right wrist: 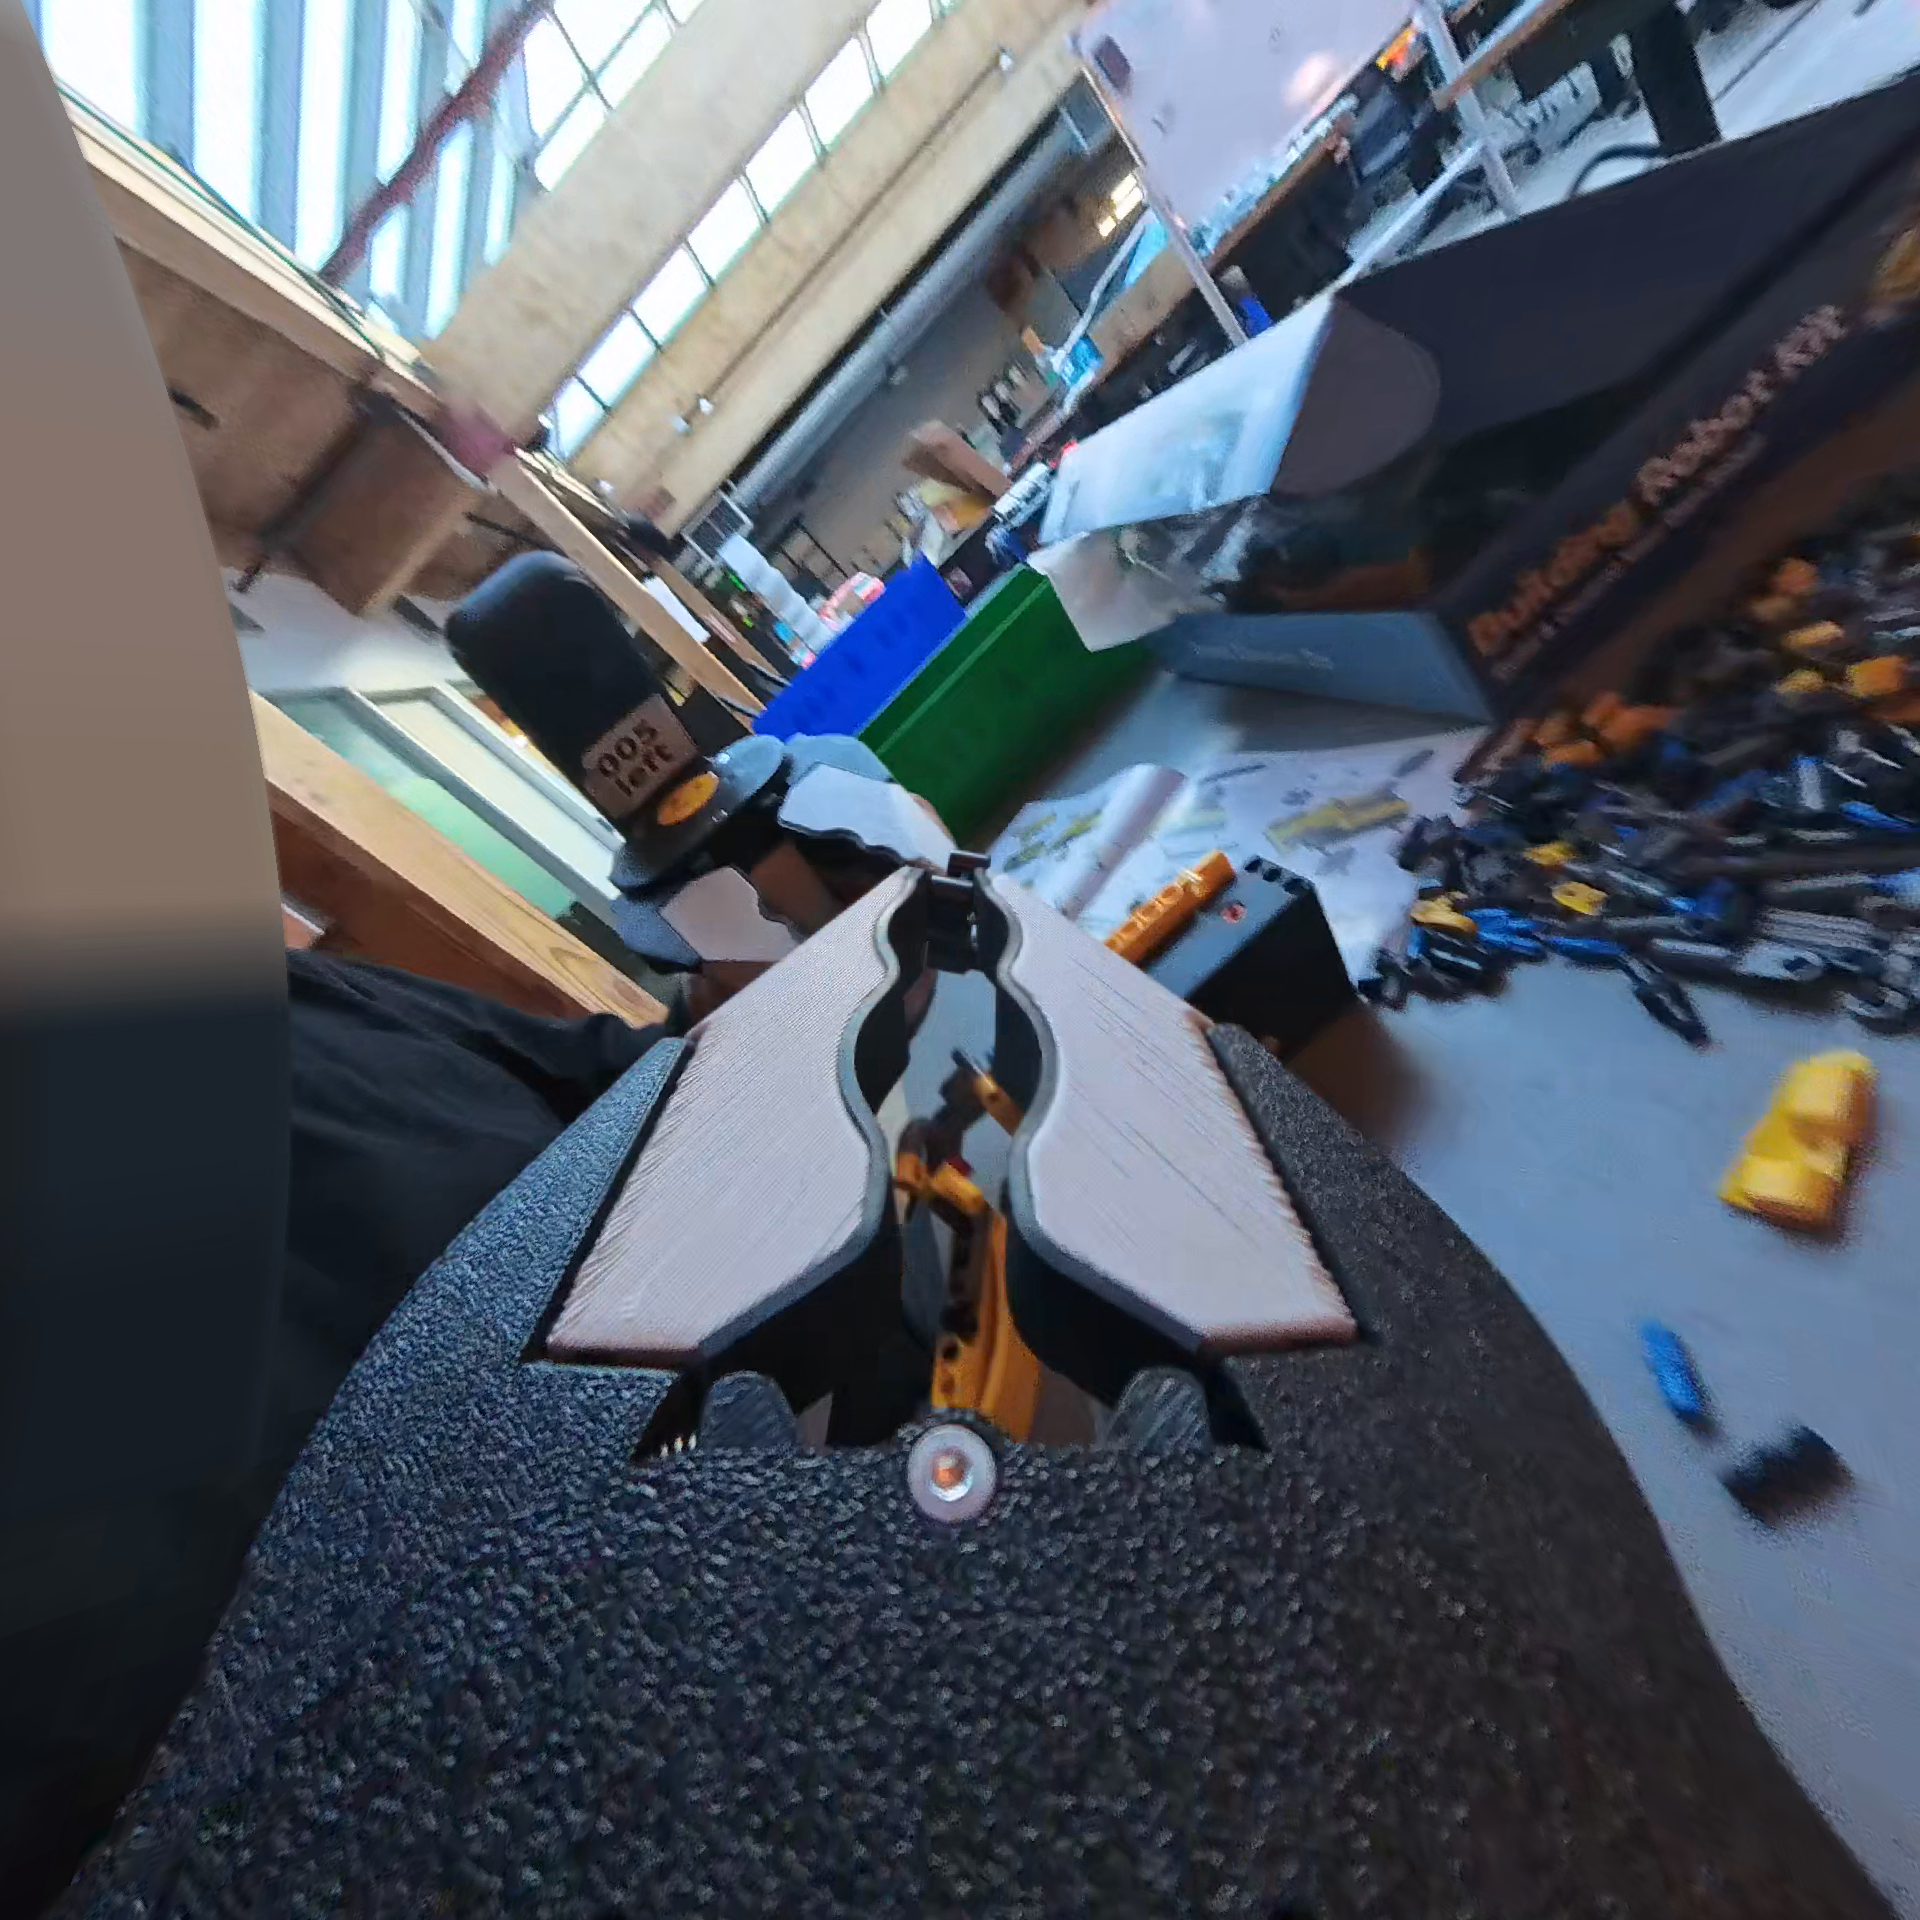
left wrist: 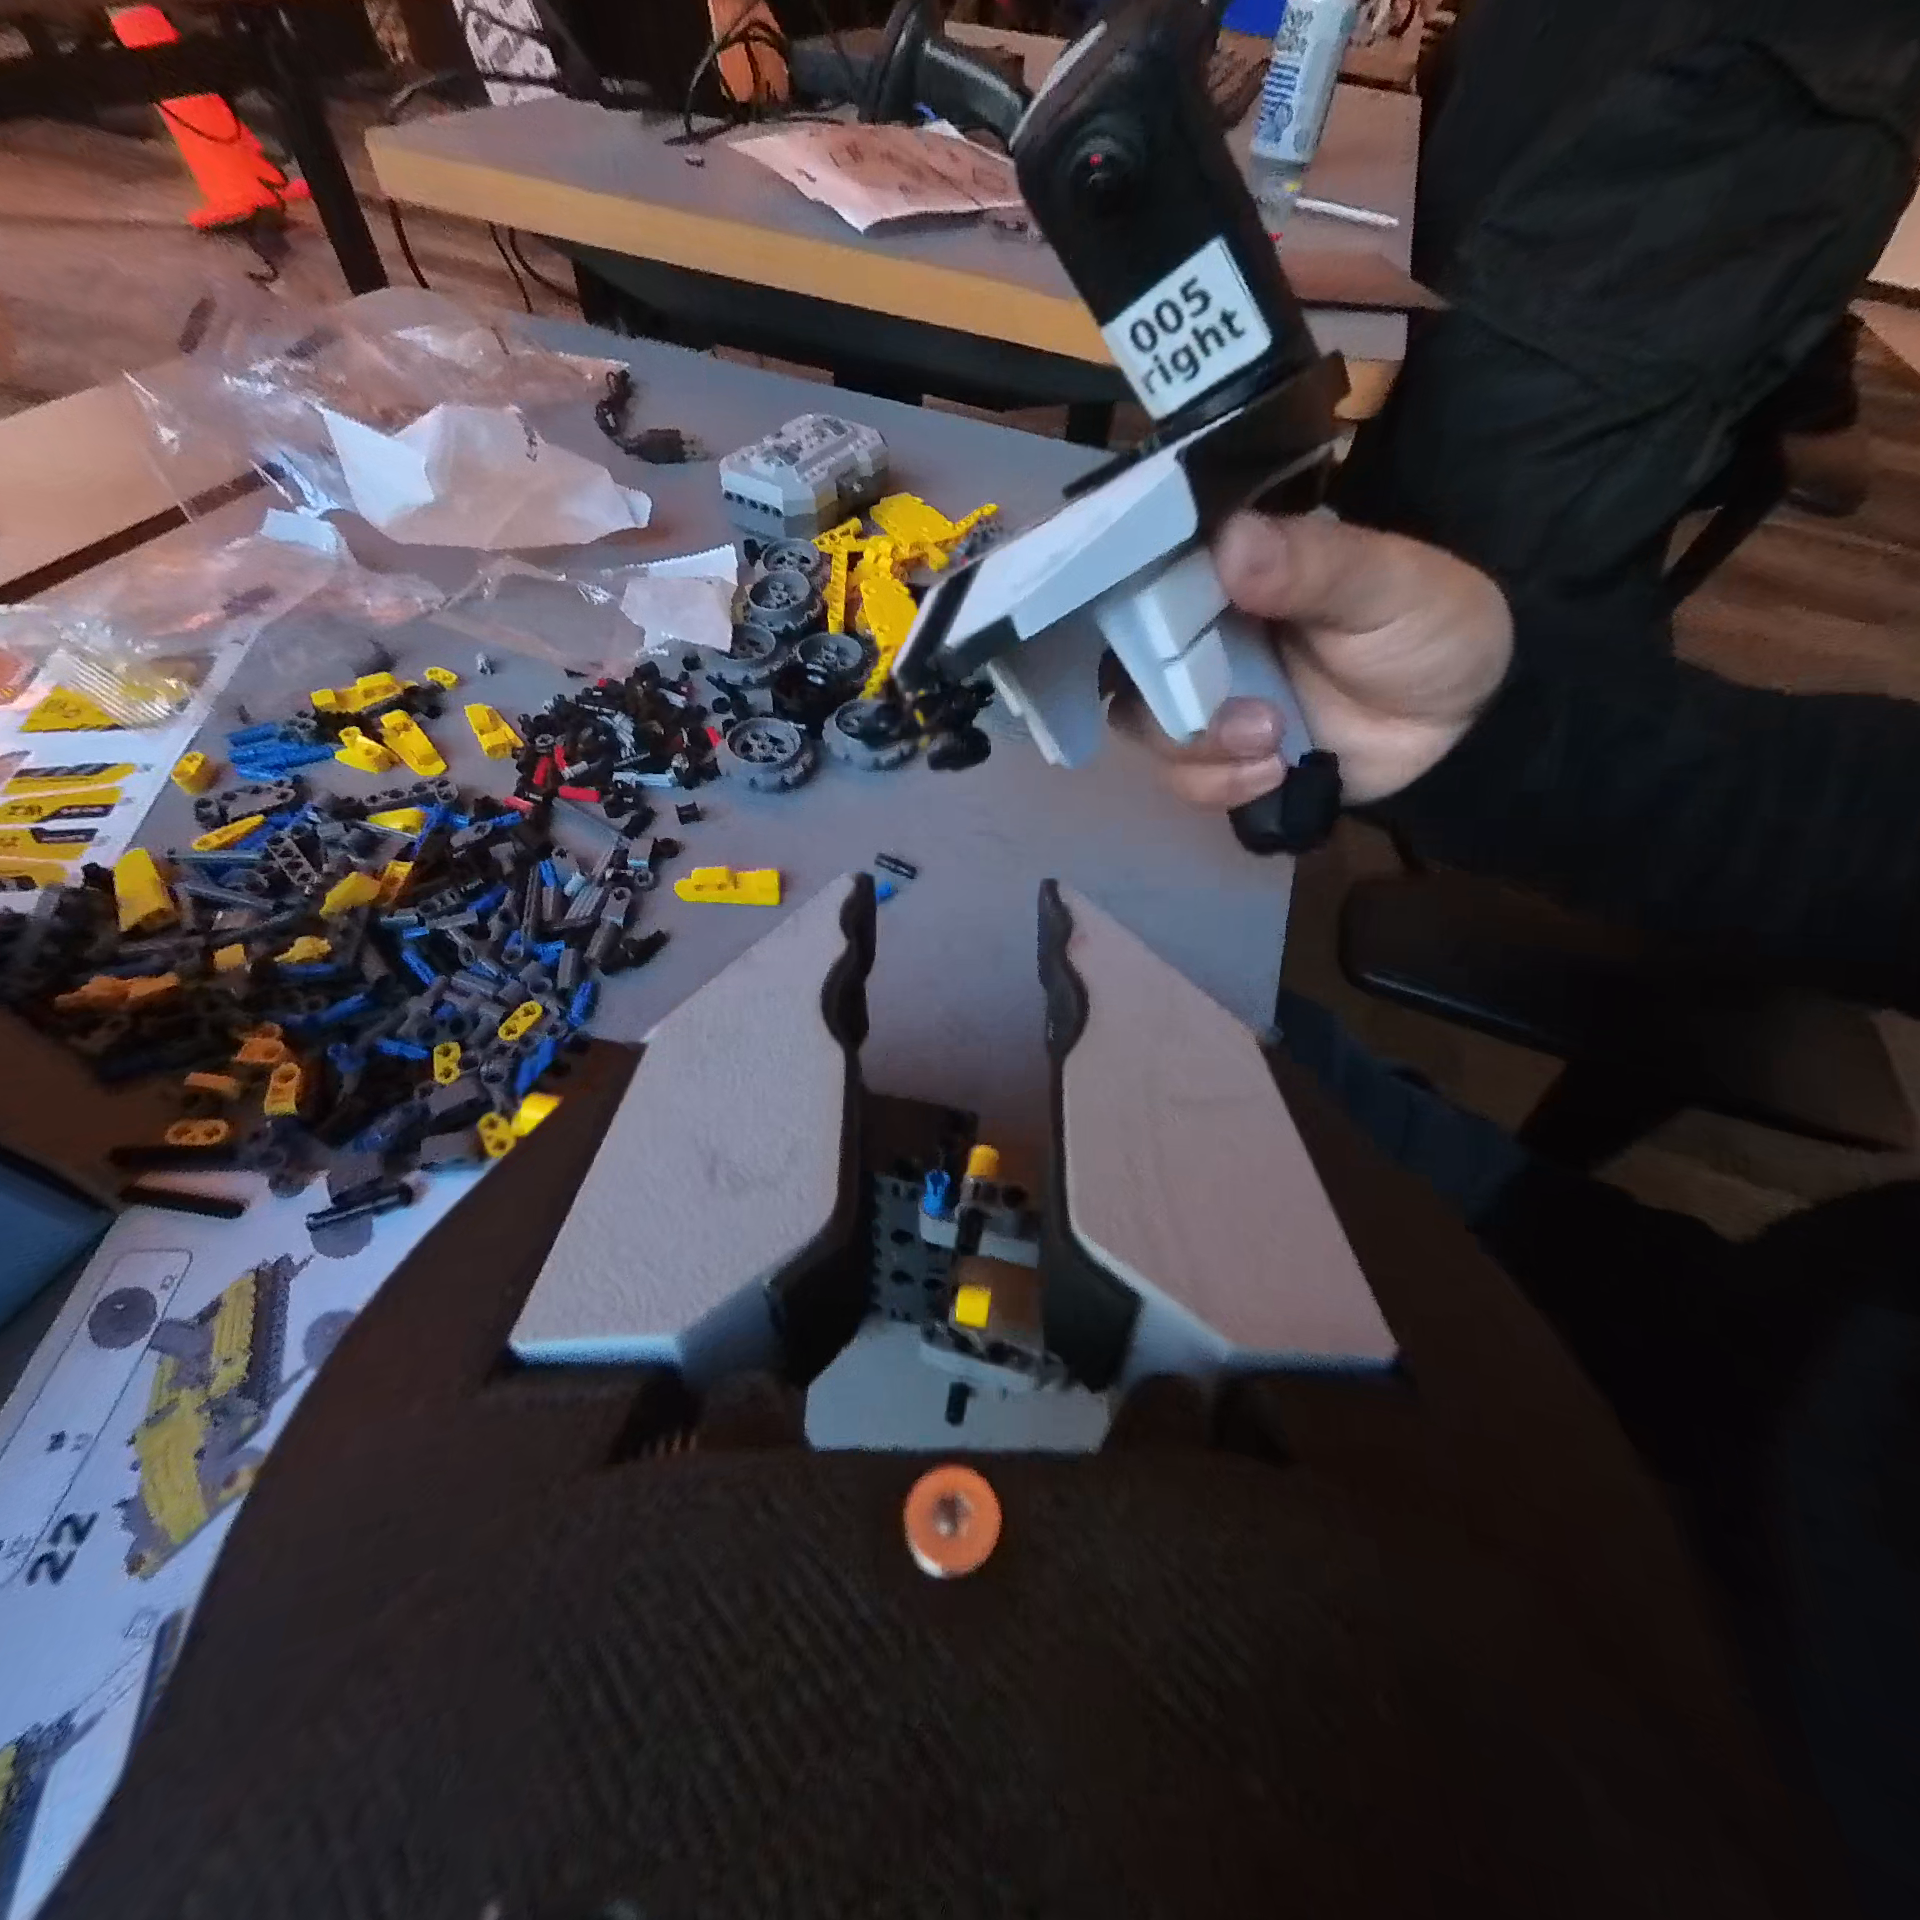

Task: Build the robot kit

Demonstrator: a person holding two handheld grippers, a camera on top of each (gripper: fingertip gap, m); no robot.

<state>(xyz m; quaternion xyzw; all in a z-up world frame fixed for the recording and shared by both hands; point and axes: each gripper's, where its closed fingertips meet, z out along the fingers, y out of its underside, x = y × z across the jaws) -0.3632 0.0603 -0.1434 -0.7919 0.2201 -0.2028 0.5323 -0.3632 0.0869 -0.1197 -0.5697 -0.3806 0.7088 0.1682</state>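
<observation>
Nearest to you in the left wrist view, your left tool [left wrist: 951,904] has its tips spread apart, yet deep between the fingers, close to the base, it carries a small brick assembly [left wrist: 966,1278] of grey, black, yellow and blue parts, wedged against the inner black pads. Under and to the left of it lies an open instruction booklet [left wrist: 156,1382] on the grey tabletop [left wrist: 1039,821]. Beyond the booklet spreads a loose heap of building pieces [left wrist: 343,935] in black, blue, grey and yellow, with one yellow piece [left wrist: 727,886] lying apart just ahead of the left fingertip. Farther on sits a cluster of grey wheels [left wrist: 800,665], yellow beams and a grey battery box [left wrist: 805,473], with crumpled clear plastic bags [left wrist: 416,447] to the left.

Your right tool [right wrist: 951,894] is nearly closed, its tips pinching a small black connector piece [right wrist: 954,914]. In the left view, that tool [left wrist: 935,686] is gripped in your hand [left wrist: 1351,665] and its tips hang over the wheel cluster. In the right wrist view, the other tool [right wrist: 831,821] shows just behind the pinched piece, and a yellow-orange beam structure [right wrist: 966,1299] shows through the gap between the fingers. Farther right lie a black box with an orange part [right wrist: 1236,914] and a dark product carton [right wrist: 1558,468].
</observation>
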